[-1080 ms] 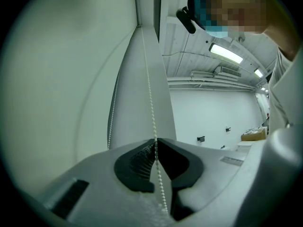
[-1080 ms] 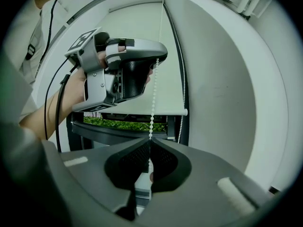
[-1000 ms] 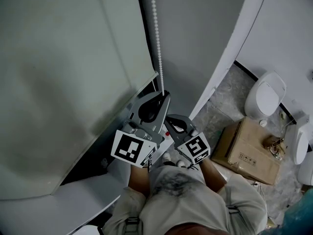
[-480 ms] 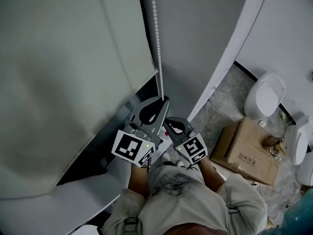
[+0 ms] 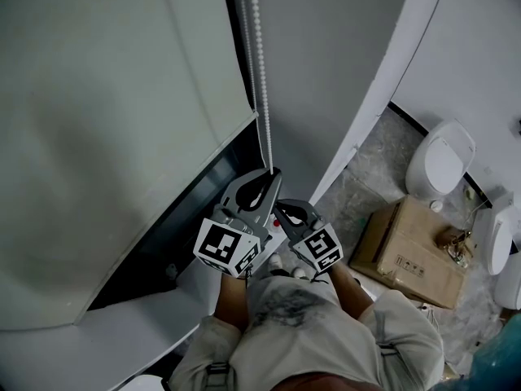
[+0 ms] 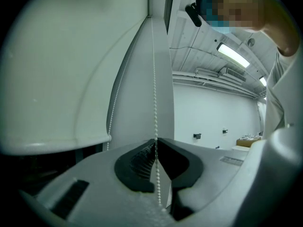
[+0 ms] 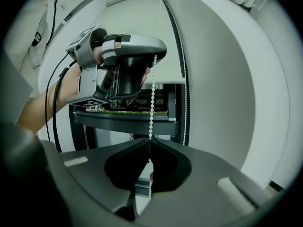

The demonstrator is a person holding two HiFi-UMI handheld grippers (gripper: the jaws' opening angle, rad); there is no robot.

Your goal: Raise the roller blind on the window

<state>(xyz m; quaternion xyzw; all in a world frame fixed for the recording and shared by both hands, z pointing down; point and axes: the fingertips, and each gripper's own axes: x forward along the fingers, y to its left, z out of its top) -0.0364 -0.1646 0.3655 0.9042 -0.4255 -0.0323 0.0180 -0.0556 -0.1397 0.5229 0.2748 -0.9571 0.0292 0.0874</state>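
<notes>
Cord: white beaded pull cord (image 5: 261,72), hanging from top centre of the head view down to the grippers at lower centre; long axis vertical.
Left gripper (image 5: 272,173): jaws pressed together on the cord; upper hold.
Right gripper (image 5: 278,207): jaws pinching the same strand, just below the left gripper.
Blind: pale fabric roller blind (image 5: 106,120), upper left; dark window opening (image 5: 191,214) shows beneath its lower edge.
Coming move: probably a pull straight down the cord's axis.

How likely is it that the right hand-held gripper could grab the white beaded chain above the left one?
Probably yes, once it lets go. The right hand-held gripper is shut on the white beaded chain just below the left hand-held gripper, which also grips it. Above that, the chain hangs bare.
</notes>
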